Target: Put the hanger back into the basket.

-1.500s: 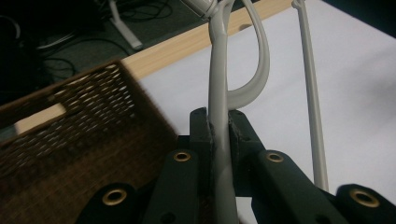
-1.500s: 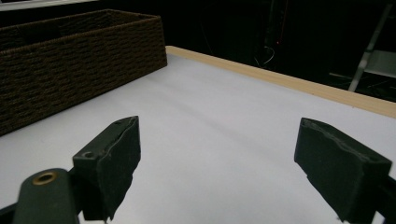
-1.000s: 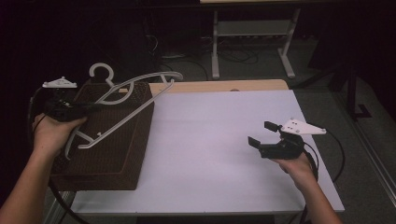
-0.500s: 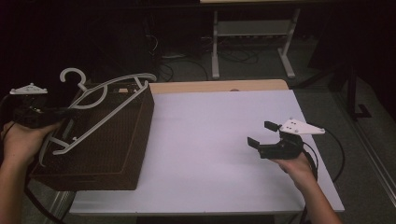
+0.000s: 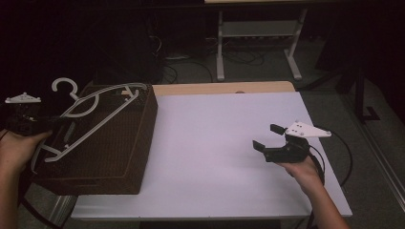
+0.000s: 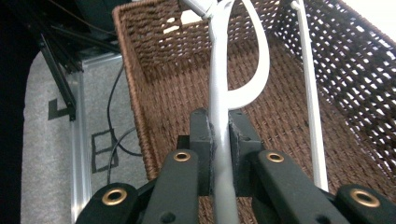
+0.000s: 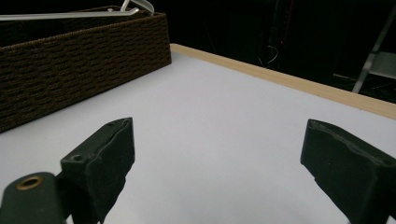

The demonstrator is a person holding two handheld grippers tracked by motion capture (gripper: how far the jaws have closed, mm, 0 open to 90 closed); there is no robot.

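White covers the table (image 5: 224, 143), bare except for the brown woven basket (image 5: 110, 157) standing at its left end. Over the basket's open top lies a white plastic hanger (image 5: 90, 121), tilted, its hook (image 5: 64, 86) poking past the far left rim and its lower bar above the weave. The left gripper (image 6: 219, 140) has its fingers clamped on one arm of the hanger, just above the basket floor in the left gripper view. The right gripper (image 5: 271, 138) hovers over the bare table, well apart, its fingers wide apart and holding nothing. By my reading the hanger is grasped and partly raised, but not yet out of the basket or set down.
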